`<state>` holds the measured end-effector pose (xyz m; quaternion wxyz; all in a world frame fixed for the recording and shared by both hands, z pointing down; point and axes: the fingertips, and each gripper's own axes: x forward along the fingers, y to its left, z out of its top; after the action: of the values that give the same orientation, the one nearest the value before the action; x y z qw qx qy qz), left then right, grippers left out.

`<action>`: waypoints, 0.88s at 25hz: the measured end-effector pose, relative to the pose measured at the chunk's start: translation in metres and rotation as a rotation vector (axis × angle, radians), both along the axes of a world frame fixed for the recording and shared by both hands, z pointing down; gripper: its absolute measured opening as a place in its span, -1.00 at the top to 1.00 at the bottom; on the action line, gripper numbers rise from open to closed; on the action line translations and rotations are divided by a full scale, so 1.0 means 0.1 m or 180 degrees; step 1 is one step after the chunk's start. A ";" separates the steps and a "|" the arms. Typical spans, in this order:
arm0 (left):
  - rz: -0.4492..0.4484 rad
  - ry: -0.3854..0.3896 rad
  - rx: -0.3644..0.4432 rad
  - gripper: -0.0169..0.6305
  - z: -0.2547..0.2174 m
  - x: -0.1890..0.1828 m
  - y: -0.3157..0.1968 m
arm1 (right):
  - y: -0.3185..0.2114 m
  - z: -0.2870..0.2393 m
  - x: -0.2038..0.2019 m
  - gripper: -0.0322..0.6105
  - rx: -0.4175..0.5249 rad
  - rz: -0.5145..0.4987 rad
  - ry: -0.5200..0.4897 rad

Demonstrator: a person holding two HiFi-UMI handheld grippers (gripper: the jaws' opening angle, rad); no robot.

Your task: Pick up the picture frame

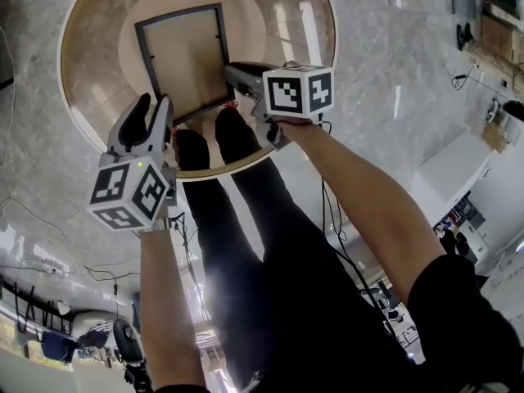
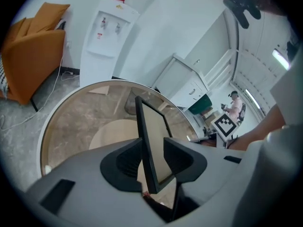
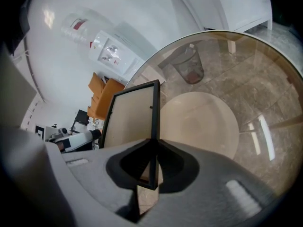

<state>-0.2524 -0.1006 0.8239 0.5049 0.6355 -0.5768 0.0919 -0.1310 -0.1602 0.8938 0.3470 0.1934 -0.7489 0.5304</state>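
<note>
Right gripper (image 1: 232, 79): fingers clamped on one edge of the picture frame (image 1: 187, 60). Left gripper (image 1: 154, 115): fingers apart, a corner of the picture frame between them, unpressed. Picture frame extends ahead of both, over the glass counter (image 1: 88, 51).

A water dispenser (image 2: 102, 37) and an orange chair (image 2: 33, 56) are seen beyond the far edge of the round glass tabletop (image 1: 82, 97); a waste bin (image 3: 189, 65) is seen through the glass.
</note>
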 end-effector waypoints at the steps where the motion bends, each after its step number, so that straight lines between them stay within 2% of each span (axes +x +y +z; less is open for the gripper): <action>1: -0.0023 0.0053 -0.0017 0.47 0.00 -0.02 -0.01 | 0.00 0.00 -0.01 0.77 -0.0025 0.0002 -0.0050; 5: 0.0062 0.0016 -0.0101 0.46 0.01 -0.07 -0.06 | 0.00 -0.04 -0.01 0.77 -0.0112 -0.0002 -0.0207; 10: 0.0103 0.0217 -0.0186 0.44 0.10 0.04 -0.10 | 0.00 -0.02 0.01 0.76 -0.0124 -0.0056 -0.0263; 16: -0.0059 0.0300 -0.0291 0.45 0.20 0.03 -0.10 | 0.00 -0.02 0.01 0.75 -0.0072 -0.0112 -0.0269; 22: -0.0183 0.0497 -0.0451 0.45 0.38 0.01 -0.03 | 0.02 -0.02 0.00 0.74 -0.0061 -0.0177 -0.0299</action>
<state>-0.2515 -0.1031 0.8616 0.5944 0.5866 -0.5458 0.0682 -0.1306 -0.1583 0.8919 0.3279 0.1440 -0.7643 0.5362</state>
